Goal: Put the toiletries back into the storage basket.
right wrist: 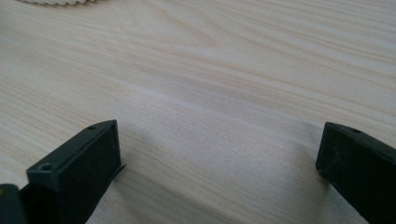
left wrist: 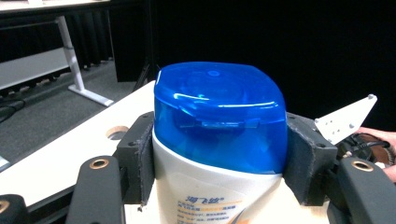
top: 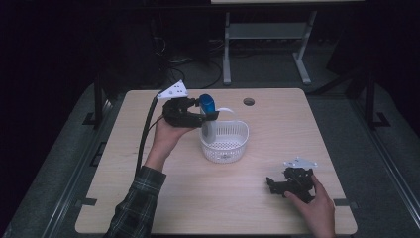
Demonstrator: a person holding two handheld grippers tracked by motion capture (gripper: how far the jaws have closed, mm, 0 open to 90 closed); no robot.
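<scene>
Left claw (top: 207, 115) grips the bottle (top: 207, 119) below its blue cap, over the basket (top: 225, 141); right claw (right wrist: 219, 163) rests open on the worktop (top: 198, 198).

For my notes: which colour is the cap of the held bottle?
Blue; the cap shows best in the left gripper view.

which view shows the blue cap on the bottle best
The left gripper view: the blue cap sits close up and sharp, clamped between the left gripper's pads. The high view shows it small, above the white basket. The right gripper view looks at bare table.
</scene>
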